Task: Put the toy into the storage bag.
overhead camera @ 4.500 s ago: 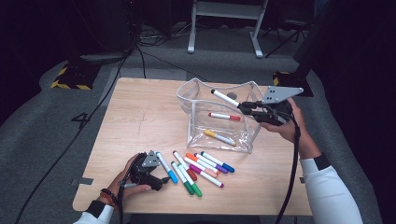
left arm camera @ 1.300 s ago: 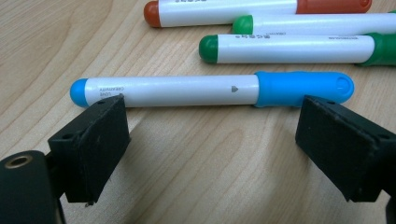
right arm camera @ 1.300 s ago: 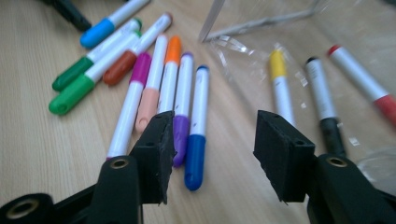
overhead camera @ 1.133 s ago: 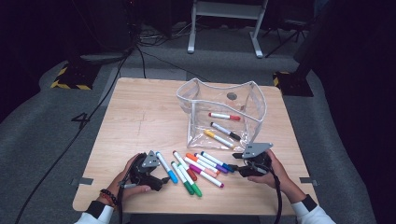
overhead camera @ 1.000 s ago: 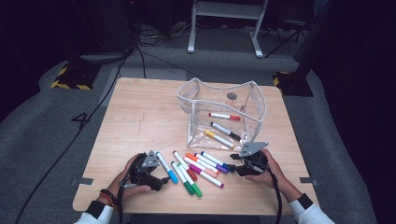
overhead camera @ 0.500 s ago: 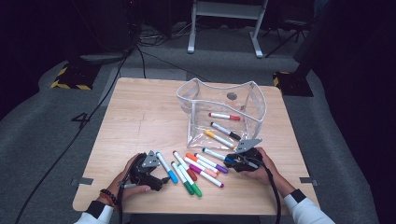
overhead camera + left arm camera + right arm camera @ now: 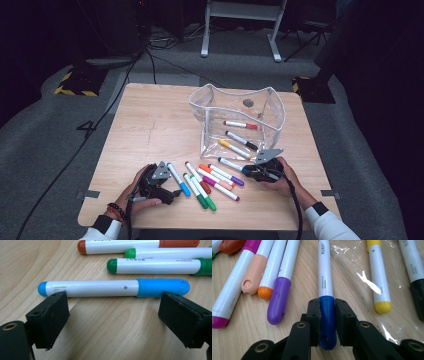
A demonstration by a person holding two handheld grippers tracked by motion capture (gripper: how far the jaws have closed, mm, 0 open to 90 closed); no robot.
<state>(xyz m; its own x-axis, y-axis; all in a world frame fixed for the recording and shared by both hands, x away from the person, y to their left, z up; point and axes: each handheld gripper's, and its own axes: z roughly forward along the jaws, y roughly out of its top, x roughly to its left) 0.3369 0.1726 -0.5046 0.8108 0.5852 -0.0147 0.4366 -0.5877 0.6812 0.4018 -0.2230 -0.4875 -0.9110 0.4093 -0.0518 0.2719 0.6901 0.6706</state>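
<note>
On the worktop point(image 7: 150, 125), the right tongs point(image 7: 327, 311) pinch the dark-blue cap of a white marker point(image 7: 325, 290); their jaws have just been closing onto it. From above, that blue marker point(image 7: 232, 165) lies flat just in front of the clear pouch point(image 7: 235, 120), at the right edge of a loose row of markers point(image 7: 205, 182). The left tongs point(image 7: 165, 187) rest spread wide near the front edge; their own view shows a light-blue marker point(image 7: 112, 287) lying just beyond the tips, ungripped.
</note>
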